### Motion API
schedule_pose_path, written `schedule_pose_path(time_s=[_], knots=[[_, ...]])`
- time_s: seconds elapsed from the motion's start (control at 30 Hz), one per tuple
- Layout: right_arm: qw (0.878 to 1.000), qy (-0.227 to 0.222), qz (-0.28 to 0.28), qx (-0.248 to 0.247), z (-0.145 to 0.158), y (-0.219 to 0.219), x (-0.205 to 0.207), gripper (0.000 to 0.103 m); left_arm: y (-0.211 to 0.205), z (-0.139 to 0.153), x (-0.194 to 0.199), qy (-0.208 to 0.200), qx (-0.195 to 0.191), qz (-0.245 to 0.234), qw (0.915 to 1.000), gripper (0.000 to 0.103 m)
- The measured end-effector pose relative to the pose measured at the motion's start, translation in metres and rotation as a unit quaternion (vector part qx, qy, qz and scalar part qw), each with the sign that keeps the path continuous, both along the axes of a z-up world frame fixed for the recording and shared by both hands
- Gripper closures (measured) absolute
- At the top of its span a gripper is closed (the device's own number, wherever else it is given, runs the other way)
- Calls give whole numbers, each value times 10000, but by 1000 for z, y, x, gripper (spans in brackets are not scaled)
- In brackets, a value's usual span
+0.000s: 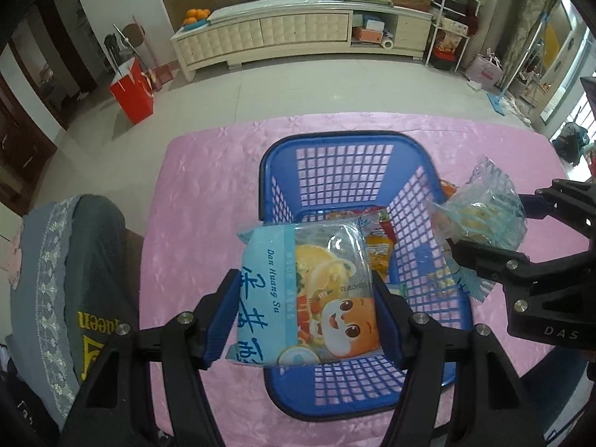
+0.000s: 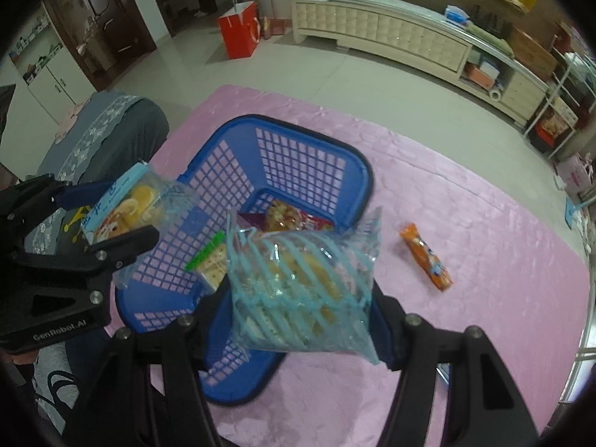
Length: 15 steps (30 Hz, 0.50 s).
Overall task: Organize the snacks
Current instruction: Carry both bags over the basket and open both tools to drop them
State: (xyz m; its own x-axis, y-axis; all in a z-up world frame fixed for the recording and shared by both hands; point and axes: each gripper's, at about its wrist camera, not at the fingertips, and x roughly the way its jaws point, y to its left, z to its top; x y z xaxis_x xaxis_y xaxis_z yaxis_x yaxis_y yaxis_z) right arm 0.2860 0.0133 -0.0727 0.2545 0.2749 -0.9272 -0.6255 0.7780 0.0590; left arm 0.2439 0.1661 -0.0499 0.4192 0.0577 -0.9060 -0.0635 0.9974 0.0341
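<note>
While the left claw [image 1: 303, 303] stays out of nothing and simply hangs over the near end of the blue basket [image 1: 346, 145], it is clamped on a light-blue snack packet [image 1: 309, 298] printed with a cartoon face, its blue pads pressing the packet's two long sides. At about three o'clock from it in the left wrist view, the right claw [image 1: 484, 246] is closed on a clear bag with pale blue stripes [image 1: 484, 208], held just outside the basket's right rim. Seen from the right wrist, that striped bag [image 2: 301, 283] hangs between the fingers above the basket's near corner [image 2: 238, 383], with pale biscuits showing through the film. Inside the basket lie several wrappers: a reddish one [image 2: 287, 219] on the floor and a green-edged cracker pack [image 2: 210, 260] leaning by the near wall. On the pink counter [image 2: 465, 205], at roughly three o'clock from the basket and well apart from it, lies an orange bar [image 2: 426, 257]. Across the tiled floor, at twelve o'clock, stand a cream cabinet [image 1: 298, 33] and a red paper bag [image 1: 132, 95].
</note>
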Motion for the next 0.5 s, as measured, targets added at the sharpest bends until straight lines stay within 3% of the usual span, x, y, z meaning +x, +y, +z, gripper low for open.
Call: schedule_pose_path(time_s=[0.23,0.5], knots=[[9997,172,119,-128,-17,15,6,36,7,-23,5,132,-215,-143,9996,40],[9991,287,289,-137,-20,17,-18,36,-2,-25,-18,158,-232,-341,9990,40]])
